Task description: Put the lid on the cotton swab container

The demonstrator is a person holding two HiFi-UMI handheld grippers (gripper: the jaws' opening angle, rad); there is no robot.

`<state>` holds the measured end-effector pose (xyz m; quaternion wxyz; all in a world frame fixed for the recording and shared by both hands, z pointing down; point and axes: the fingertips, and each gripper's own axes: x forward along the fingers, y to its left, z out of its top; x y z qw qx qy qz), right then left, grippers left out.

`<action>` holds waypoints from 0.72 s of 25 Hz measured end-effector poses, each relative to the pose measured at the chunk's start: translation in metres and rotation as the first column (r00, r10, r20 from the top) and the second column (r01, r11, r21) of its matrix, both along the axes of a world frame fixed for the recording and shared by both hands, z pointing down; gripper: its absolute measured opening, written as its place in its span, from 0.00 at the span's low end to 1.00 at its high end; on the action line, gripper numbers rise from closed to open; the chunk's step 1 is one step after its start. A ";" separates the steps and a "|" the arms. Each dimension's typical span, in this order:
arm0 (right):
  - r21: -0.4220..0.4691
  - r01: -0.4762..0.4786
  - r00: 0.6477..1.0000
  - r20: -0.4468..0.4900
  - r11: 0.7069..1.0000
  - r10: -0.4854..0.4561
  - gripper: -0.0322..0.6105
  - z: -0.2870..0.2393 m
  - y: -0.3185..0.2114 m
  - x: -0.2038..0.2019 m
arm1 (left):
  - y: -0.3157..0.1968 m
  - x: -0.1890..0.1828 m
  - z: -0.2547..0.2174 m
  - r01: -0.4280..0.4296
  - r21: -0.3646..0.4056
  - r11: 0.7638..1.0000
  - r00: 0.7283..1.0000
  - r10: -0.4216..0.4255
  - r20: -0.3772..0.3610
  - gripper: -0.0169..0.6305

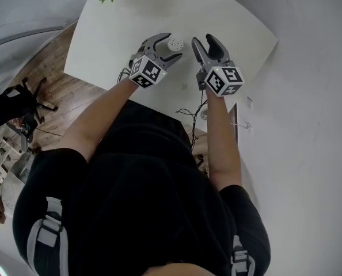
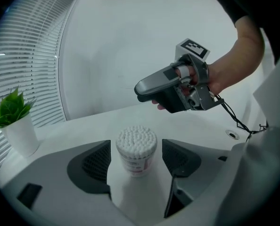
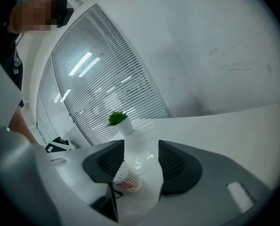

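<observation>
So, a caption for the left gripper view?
Uncapped cotton swab container between the left gripper's jaws, right gripper beyond.

Smooth matt table [image 1: 130,16]; clear glossy plastic lid [image 3: 140,160]; fluffy cotton swabs [image 2: 136,138].

A white desk [image 1: 240,33] is being shown with a bare, flat top and a squared far corner. A green leafy plant [image 2: 10,109] is being kept in a small white pot [image 2: 21,136], which is being stood on the desk near its far left edge. Behind the plant, a glass partition is being covered by pale horizontal blinds [image 3: 116,93]. A plain white wall [image 2: 144,36] is being seen past the desk. A round grommet hole [image 2: 232,135] is being shown in the desk top. Beside the desk, a wooden floor [image 1: 61,102] is being occupied by a black chair base [image 1: 21,102].
</observation>
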<state>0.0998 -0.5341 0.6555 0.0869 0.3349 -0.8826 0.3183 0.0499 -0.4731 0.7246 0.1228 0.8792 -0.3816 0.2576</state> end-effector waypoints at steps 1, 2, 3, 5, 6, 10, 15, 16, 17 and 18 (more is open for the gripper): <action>-0.006 0.003 1.000 0.000 1.000 -0.003 0.39 0.003 -0.001 -0.001 | -0.001 0.000 0.002 0.001 -0.003 1.000 1.000 -0.001 -0.002 0.55; -0.012 0.008 1.000 0.000 1.000 -0.008 0.39 0.007 -0.002 -0.002 | -0.001 0.000 0.004 0.002 -0.007 1.000 1.000 -0.002 -0.004 0.55; -0.018 0.014 1.000 0.000 1.000 -0.014 0.38 0.010 -0.002 -0.003 | -0.001 0.000 0.006 0.004 -0.011 1.000 1.000 -0.004 -0.006 0.55; -0.035 0.024 1.000 0.001 0.999 -0.024 0.37 0.018 -0.003 -0.006 | -0.001 -0.001 0.009 0.010 -0.019 1.000 1.000 -0.010 -0.010 0.55; -0.045 0.027 1.000 0.003 0.999 -0.027 0.37 0.022 -0.003 -0.007 | -0.001 -0.001 0.011 0.013 -0.022 1.000 1.000 -0.014 -0.011 0.54; -0.085 0.045 0.999 0.023 0.995 -0.043 0.35 0.034 -0.004 -0.010 | -0.001 -0.001 0.015 0.019 -0.020 1.000 1.000 -0.019 -0.003 0.43; -0.104 0.065 0.997 0.049 0.992 -0.060 0.26 0.035 -0.002 -0.016 | 0.000 -0.003 0.017 0.012 -0.010 1.000 1.000 -0.012 0.004 0.41; -0.099 0.063 0.997 0.052 0.993 -0.059 0.23 0.034 -0.004 -0.016 | 0.000 -0.003 0.017 0.013 -0.009 1.000 1.000 -0.013 0.004 0.41; -0.094 0.064 0.997 0.055 0.994 -0.059 0.22 0.031 -0.004 -0.015 | -0.001 -0.003 0.017 0.015 -0.009 1.000 1.000 -0.015 0.004 0.41; -0.088 0.068 0.996 0.060 0.994 -0.063 0.21 0.029 -0.004 -0.015 | 0.000 -0.003 0.017 0.017 -0.009 1.000 1.000 -0.017 0.005 0.41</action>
